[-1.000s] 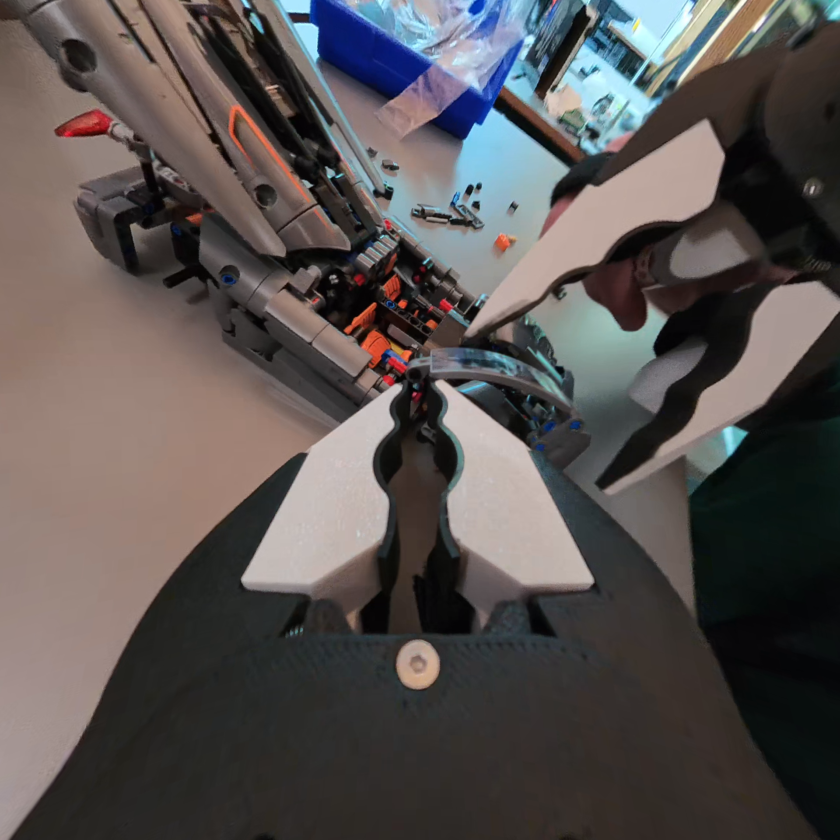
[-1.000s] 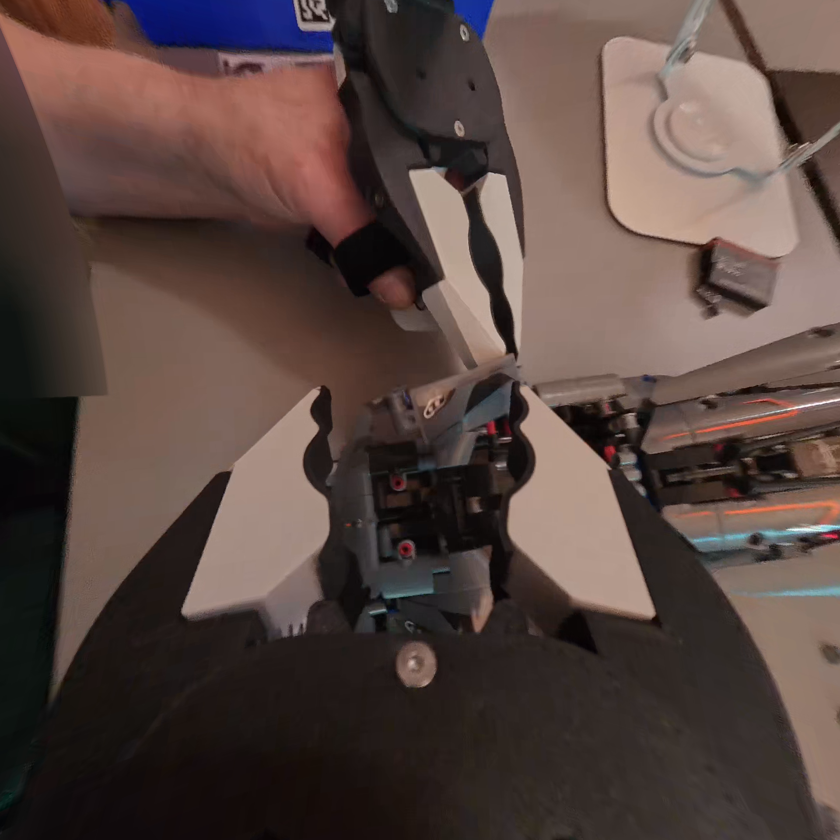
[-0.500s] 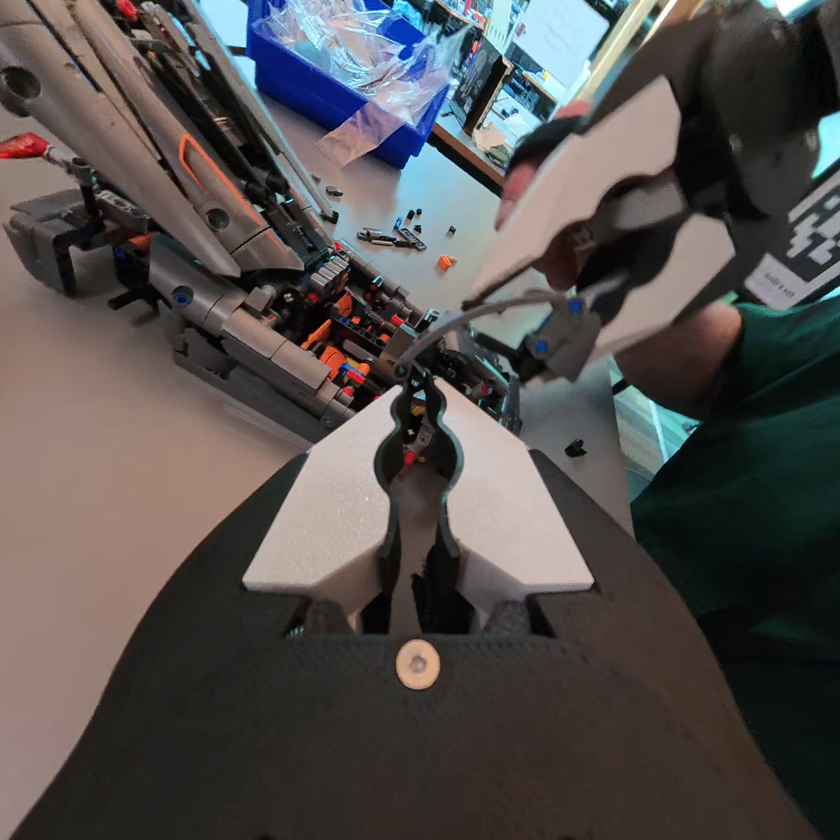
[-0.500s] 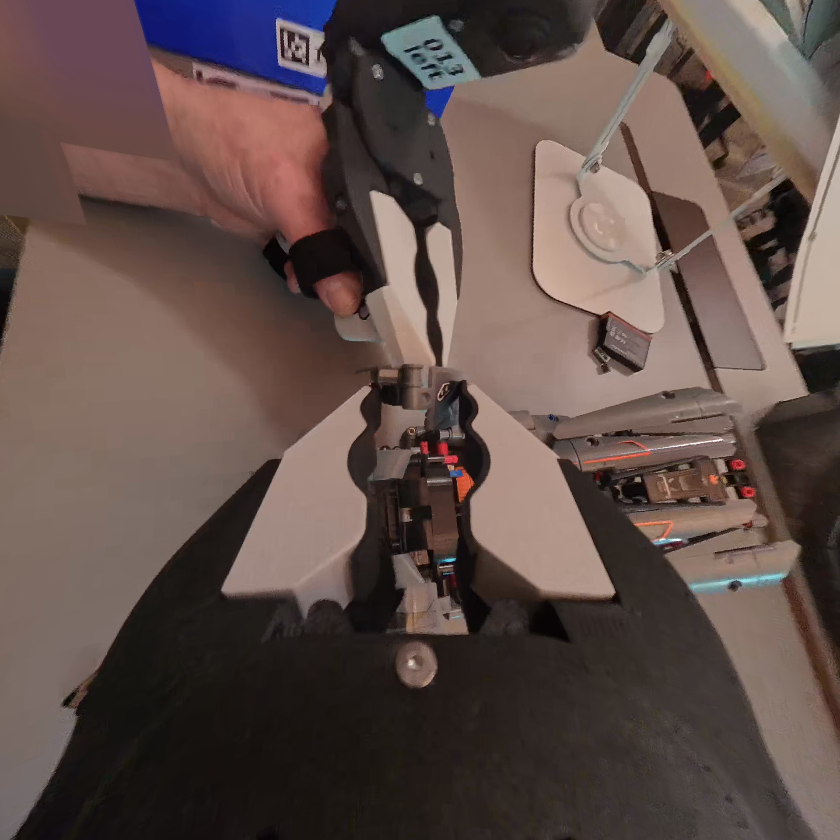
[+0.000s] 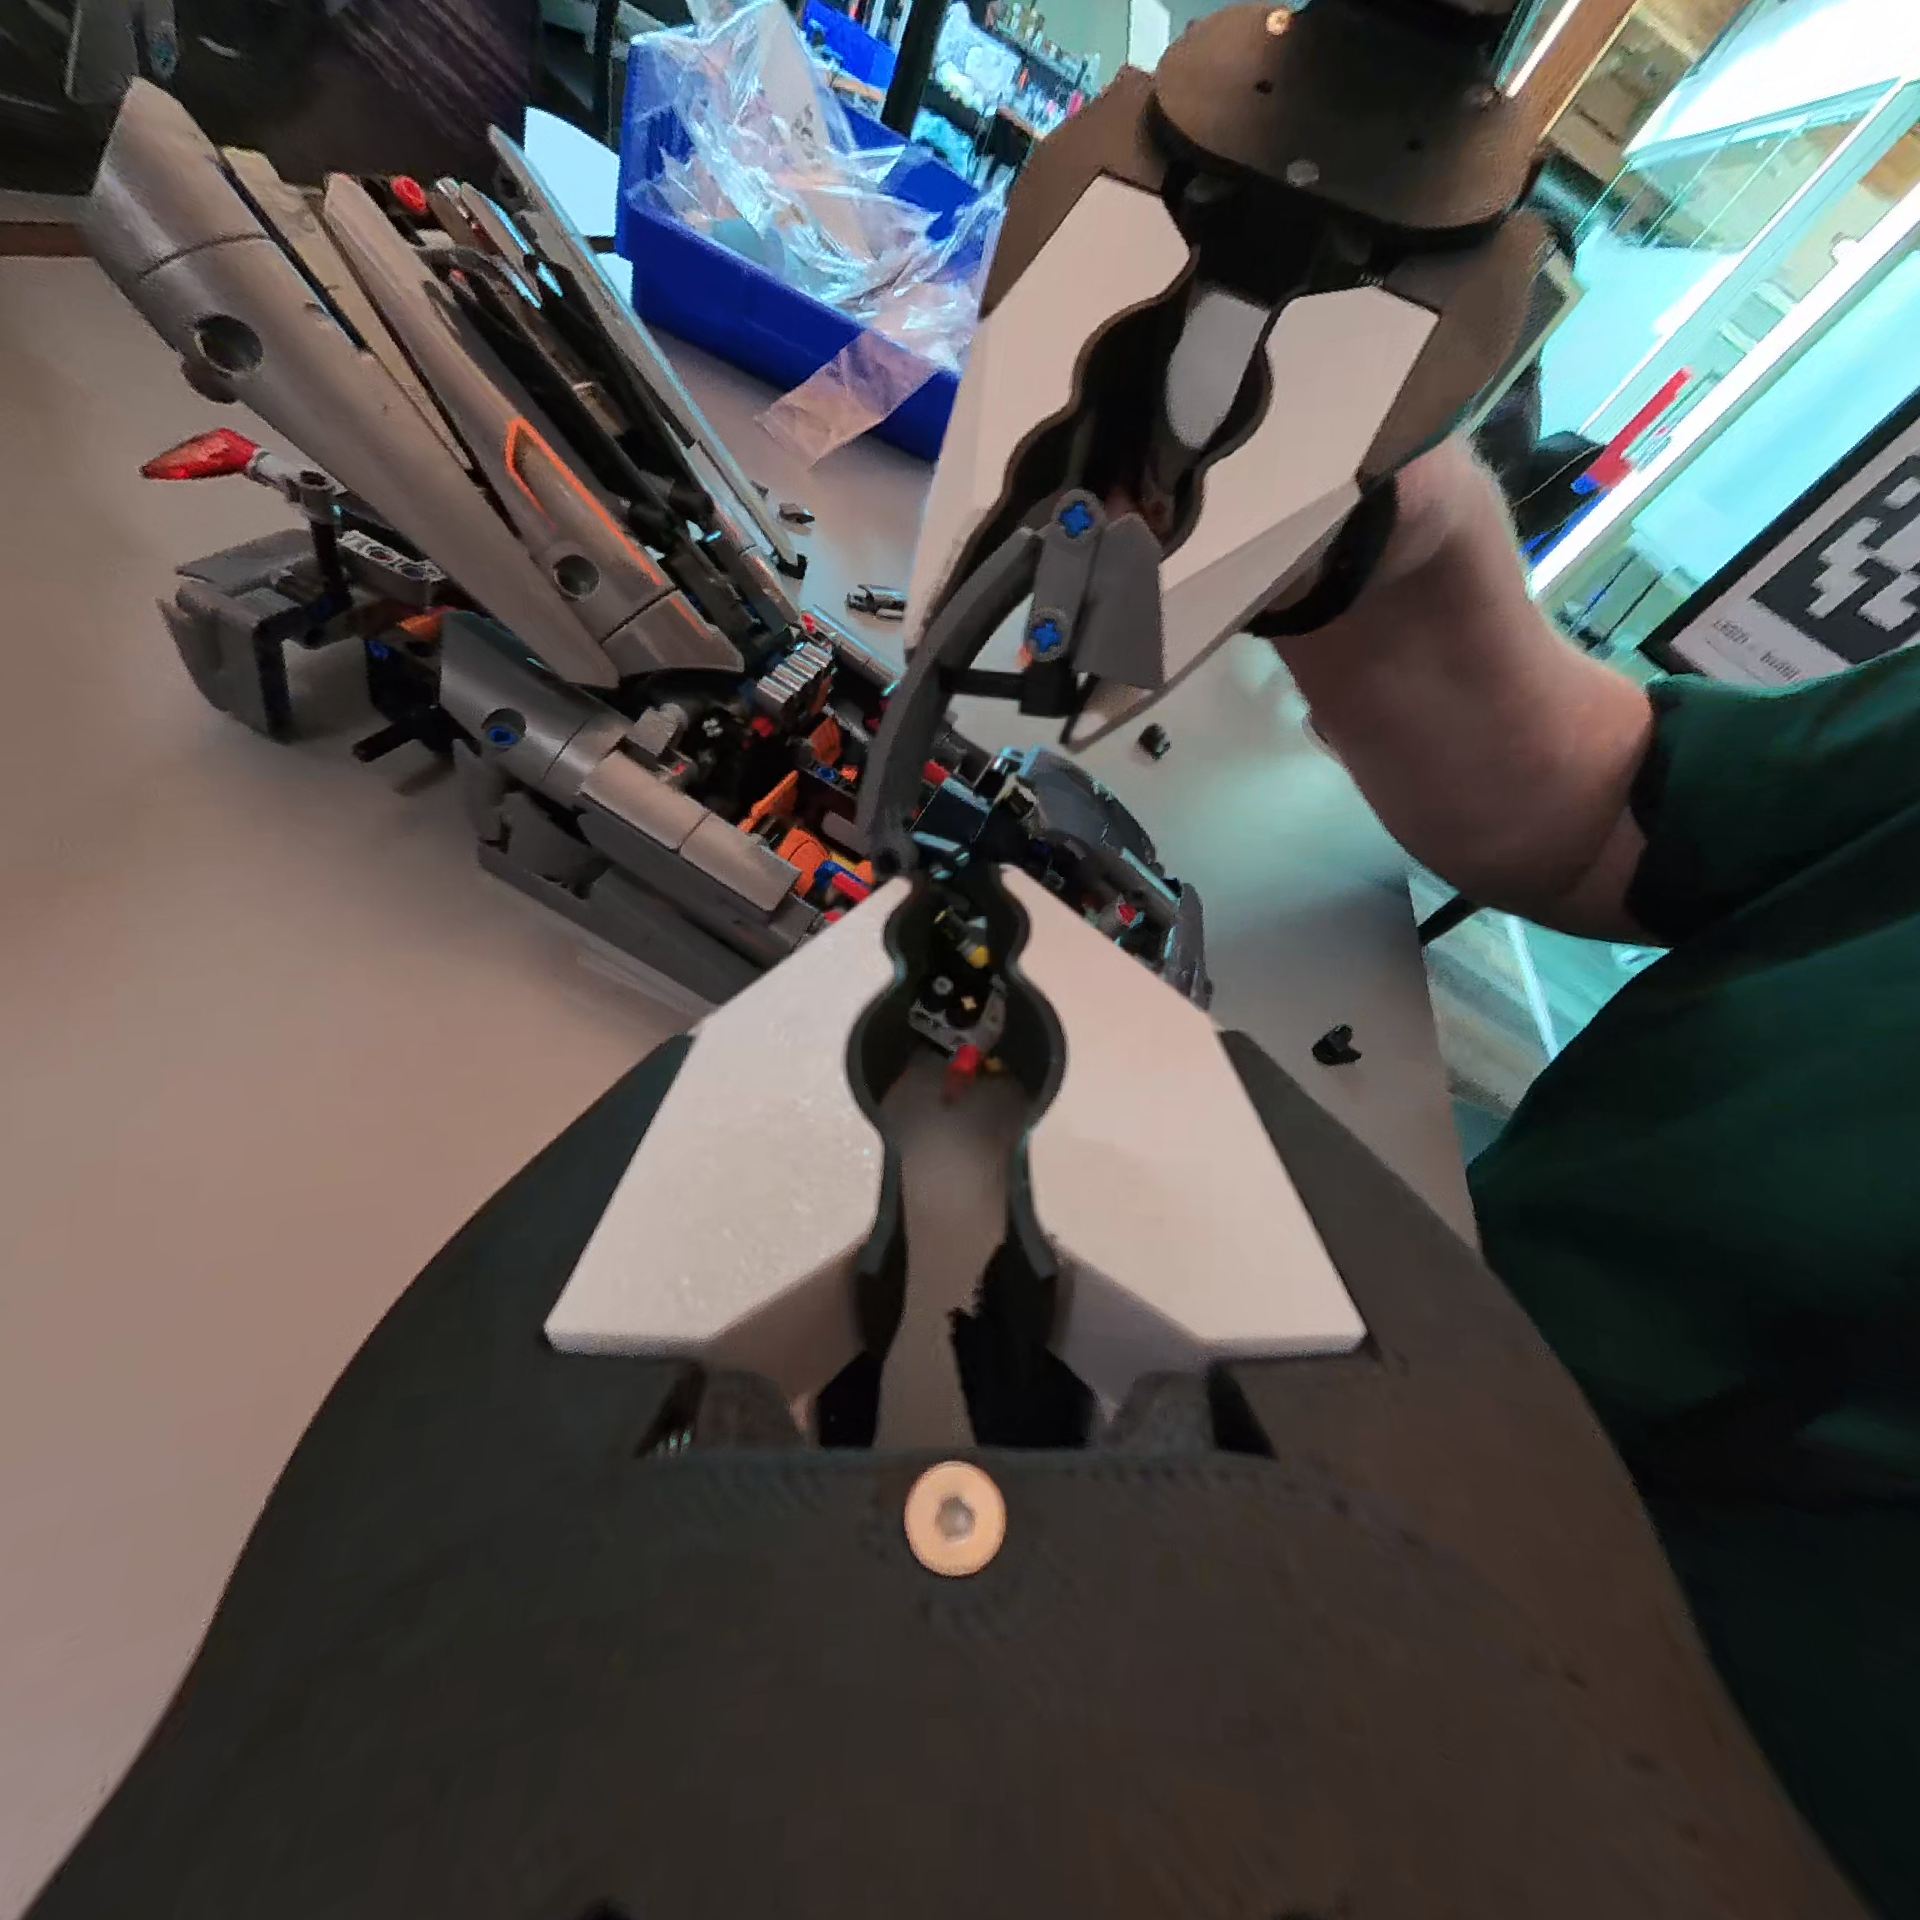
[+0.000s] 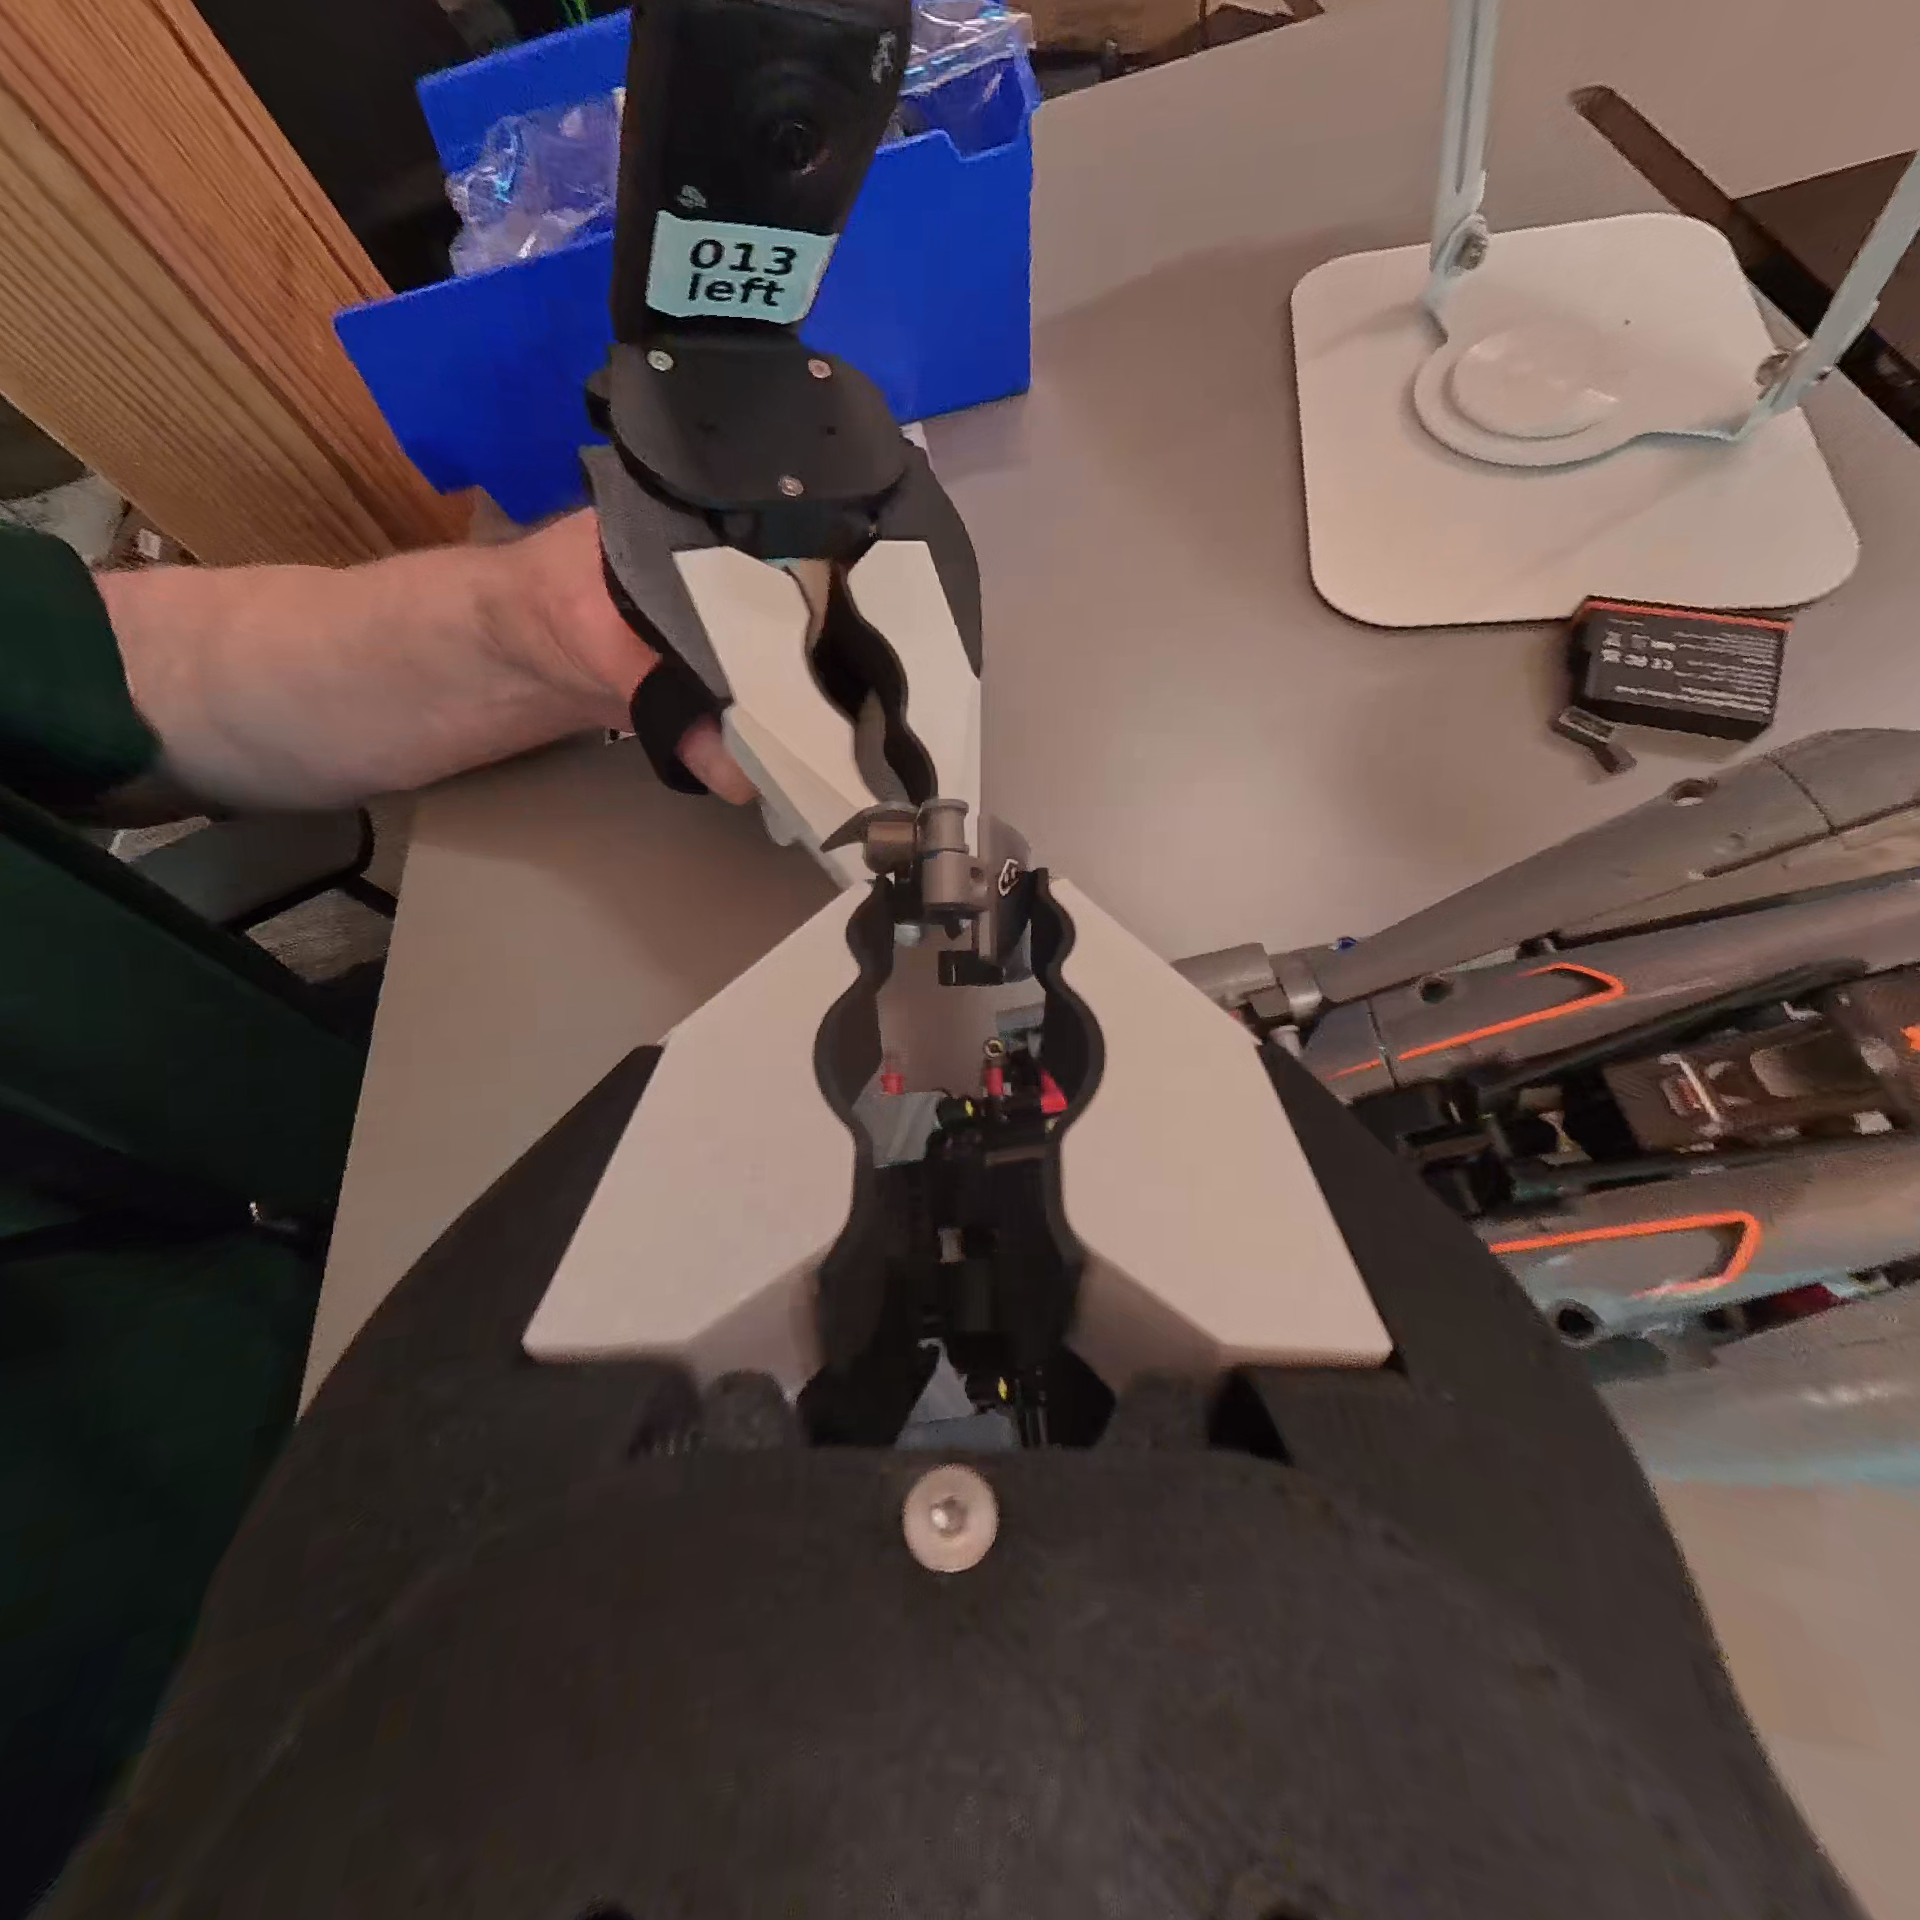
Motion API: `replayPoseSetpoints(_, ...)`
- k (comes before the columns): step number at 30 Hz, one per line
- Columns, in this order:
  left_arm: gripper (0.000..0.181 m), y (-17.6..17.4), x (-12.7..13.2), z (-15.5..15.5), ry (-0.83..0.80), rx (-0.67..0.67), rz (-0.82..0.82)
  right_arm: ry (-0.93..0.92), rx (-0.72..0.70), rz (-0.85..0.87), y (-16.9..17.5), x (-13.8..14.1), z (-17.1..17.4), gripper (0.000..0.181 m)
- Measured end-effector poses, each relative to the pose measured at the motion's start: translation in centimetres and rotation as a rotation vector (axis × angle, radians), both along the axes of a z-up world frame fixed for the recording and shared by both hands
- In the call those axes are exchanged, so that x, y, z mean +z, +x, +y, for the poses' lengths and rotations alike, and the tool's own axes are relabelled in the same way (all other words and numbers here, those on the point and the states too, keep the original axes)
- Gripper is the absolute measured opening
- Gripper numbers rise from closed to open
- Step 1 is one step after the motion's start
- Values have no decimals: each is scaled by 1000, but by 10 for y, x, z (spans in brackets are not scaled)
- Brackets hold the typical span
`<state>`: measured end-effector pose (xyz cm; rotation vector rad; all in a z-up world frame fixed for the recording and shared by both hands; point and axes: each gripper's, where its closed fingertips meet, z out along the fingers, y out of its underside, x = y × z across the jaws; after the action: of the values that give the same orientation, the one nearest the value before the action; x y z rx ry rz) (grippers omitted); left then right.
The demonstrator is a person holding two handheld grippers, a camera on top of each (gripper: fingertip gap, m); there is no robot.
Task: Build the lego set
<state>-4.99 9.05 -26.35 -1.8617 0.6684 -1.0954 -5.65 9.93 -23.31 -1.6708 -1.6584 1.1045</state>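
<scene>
A large grey lego spacecraft model with orange trim (image 5: 499, 488) lies on the table and also shows in the right wrist view (image 6: 1579, 1049). Both grippers hold one grey sub-assembly above its open front end. The sub-assembly is a wedge panel with blue pins (image 5: 1096, 582) joined to a curved arch (image 5: 914, 717). My right gripper (image 5: 997, 694) points downward from above and is shut on the wedge panel. My left gripper (image 5: 951, 878) is shut on the lower end of the arch. In the right wrist view the sub-assembly (image 6: 940, 842) sits between my right gripper (image 6: 956, 888) and my left gripper (image 6: 904, 805).
A blue bin with clear plastic bags (image 5: 727, 301) stands behind the model and also shows in the right wrist view (image 6: 935, 270). Small loose parts (image 5: 873, 597) and a black piece (image 5: 1335, 1044) lie on the table. A white lamp base (image 6: 1558, 447) and a black battery (image 6: 1673, 670) sit at the far right. Only a small space, under 4 cm, lies between the two pairs of fingers.
The right gripper has risen and turned to point downward, lifting the grey sub-assembly off the model. The left gripper has kept its hold on the arch's end.
</scene>
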Motion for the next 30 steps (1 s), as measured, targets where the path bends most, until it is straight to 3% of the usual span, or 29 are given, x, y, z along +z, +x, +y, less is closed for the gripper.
replayPoseSetpoints(3, 25, 5, -1, 3, -37, 9, -40, -20, 0, 24, -1, 4, 1, 25)
replayPoseSetpoints(8, 34, 10, -4, 8, -78, 23, -71, 7, -13, 75, -4, 14, 1, 24)
replayPoseSetpoints(14, 13, 12, 8, 6, -104, -9, -206, 37, 15, 89, -7, 17, -8, 25)
replayPoseSetpoints(20, 12, 11, 16, 3, -73, -38, -248, -27, 15, 108, -6, 25, -9, 25)
replayPoseSetpoints(26, 12, 15, 23, -2, 22, -76, -221, -304, 29, 152, -3, 34, -4, 25)
replayPoseSetpoints(30, 11, 14, 27, -1, 25, -72, -247, -279, 49, 149, -4, 35, -10, 32)
